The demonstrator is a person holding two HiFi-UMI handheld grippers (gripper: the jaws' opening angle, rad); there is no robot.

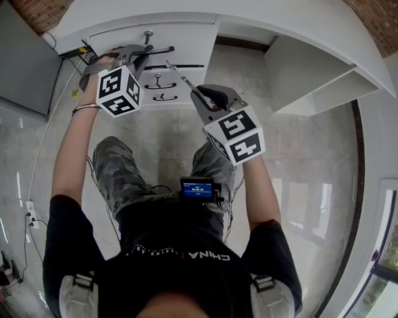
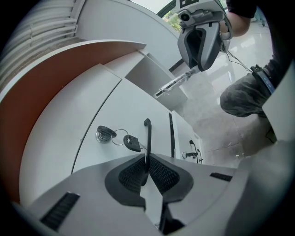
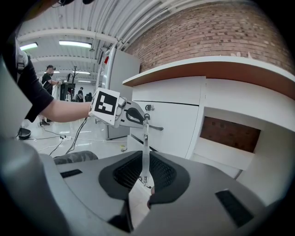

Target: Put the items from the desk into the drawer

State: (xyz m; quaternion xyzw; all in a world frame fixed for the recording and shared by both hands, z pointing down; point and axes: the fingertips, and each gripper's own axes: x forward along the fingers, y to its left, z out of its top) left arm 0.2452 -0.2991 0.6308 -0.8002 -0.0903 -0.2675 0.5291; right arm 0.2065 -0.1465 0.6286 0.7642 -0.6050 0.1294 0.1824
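Note:
My left gripper (image 1: 148, 54) (image 2: 147, 166) is shut on the black bar handle (image 2: 147, 138) of the top drawer (image 1: 186, 38) in the white cabinet under the desk. A key bunch (image 2: 131, 143) hangs from the lock (image 1: 148, 36) beside that handle. My right gripper (image 1: 202, 99) (image 3: 145, 168) is shut on a slim silver metal tool (image 1: 180, 76) (image 3: 145, 143), whose tip points at the drawers, just right of the left gripper. The left gripper view shows that tool (image 2: 173, 84) sticking out of the right gripper (image 2: 203, 41) above the drawer fronts.
Two lower drawers carry small handles (image 1: 157, 79). The white desk top (image 1: 298, 18) curves right over an open shelf niche (image 1: 311, 81). A grey cabinet (image 1: 25, 62) stands at the left and cables lie on the floor. The person's knees (image 1: 118, 161) are close below the grippers.

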